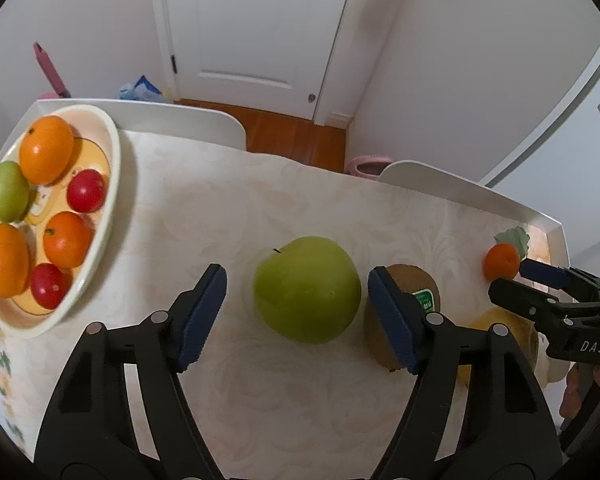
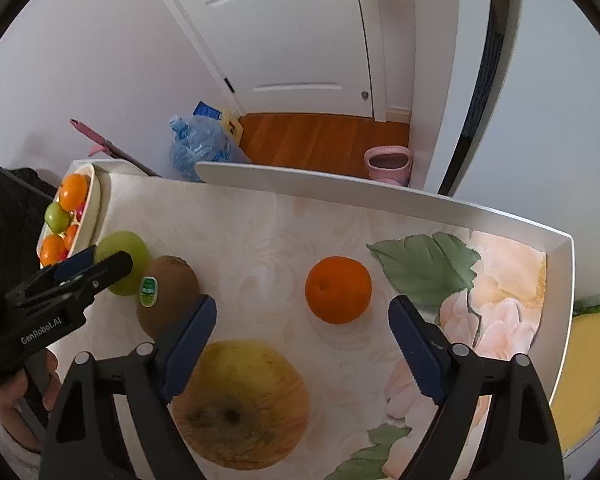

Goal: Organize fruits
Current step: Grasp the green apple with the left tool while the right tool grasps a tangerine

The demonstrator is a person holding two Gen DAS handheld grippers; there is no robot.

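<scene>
The left tongs (image 1: 296,316) stand open around the large green apple (image 1: 307,289) on the cream patterned table (image 1: 220,208), pads clear of it. Their right pad hides part of the brown stickered kiwi (image 1: 414,286). The right tongs (image 2: 302,344) gape open before the small orange mandarin (image 2: 338,290). Only the right view fully shows the yellow mottled apple (image 2: 240,404); only the left view shows the cream fruit bowl (image 1: 112,168) fully.

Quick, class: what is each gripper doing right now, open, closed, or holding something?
Left gripper: open, straddling the green apple, pads not touching it.
Right gripper: open, holding nothing; the orange sits just ahead.
</scene>
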